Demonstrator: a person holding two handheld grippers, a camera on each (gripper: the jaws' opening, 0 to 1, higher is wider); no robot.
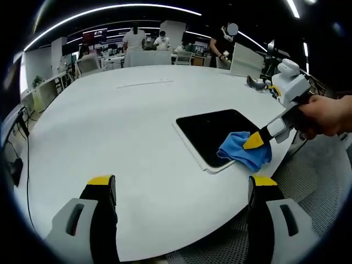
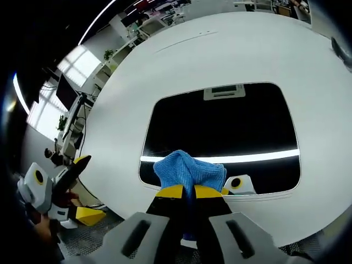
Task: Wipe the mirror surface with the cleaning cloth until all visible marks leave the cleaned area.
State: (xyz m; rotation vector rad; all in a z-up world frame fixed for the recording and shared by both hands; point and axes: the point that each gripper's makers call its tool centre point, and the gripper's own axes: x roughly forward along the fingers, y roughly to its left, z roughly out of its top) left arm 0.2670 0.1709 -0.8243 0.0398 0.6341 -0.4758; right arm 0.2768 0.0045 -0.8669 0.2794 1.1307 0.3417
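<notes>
My right gripper is clamped on the blue cleaning cloth, its yellow-tipped jaws closed together with the fabric bunched between them and bulging out ahead of the tips. The cloth rests on the near edge of the mirror, a dark rounded rectangle lying flat on the white round table; a bright streak of reflected ceiling light runs across the glass just beyond the cloth. In the left gripper view I see the same gripper coming in from the right, held in my hand, pressing the cloth down on the mirror's corner nearest the table's edge. My left gripper hovers above the table's near side, well apart from the mirror, its jaws spread wide with nothing between them. In the right gripper view it sits off to the lower left, beyond the table rim. People stand among desks far behind the table.
</notes>
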